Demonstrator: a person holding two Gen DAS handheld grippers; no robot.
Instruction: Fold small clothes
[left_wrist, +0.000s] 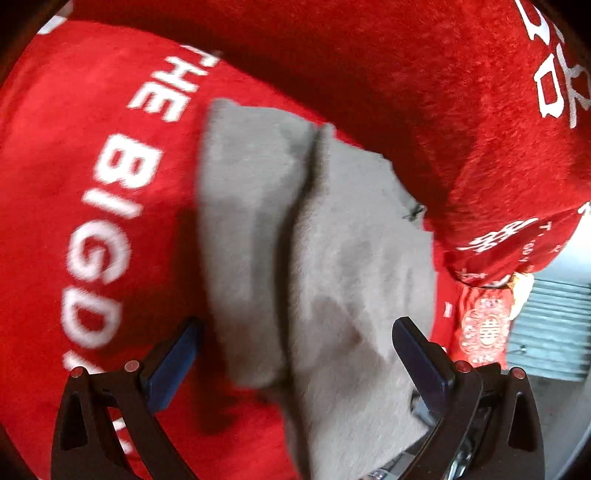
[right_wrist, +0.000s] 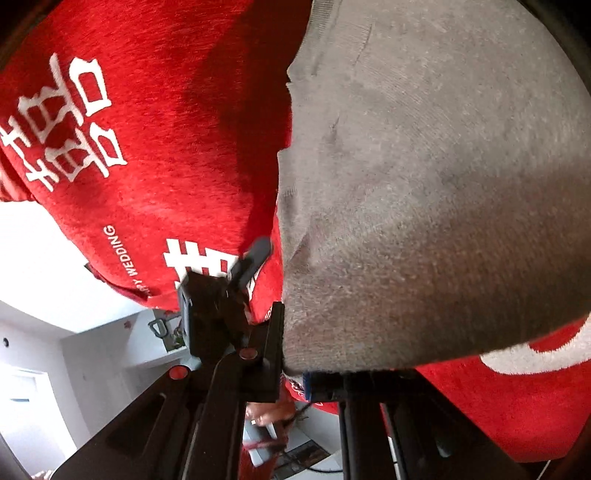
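The red blanket (left_wrist: 110, 177) reads "THE BIG D…" in white, also "WEDDING" beside double-happiness characters. My left gripper (left_wrist: 295, 354) stands wide open, holding nothing, the grey garment (left_wrist: 332, 240) lying between its fingers. My right gripper (right_wrist: 295, 373) is clamped on the garment's lower edge; its pads are largely hidden by cloth.

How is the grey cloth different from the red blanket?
The grey cloth is plain, while the red blanket has big white letters and signs. The grey cloth is the smaller of the two and lies on top of the red blanket, which spreads out all around it. The grey cloth is pinched at its edge by the right gripper; the red blanket is not gripped. Both look soft and fuzzy.
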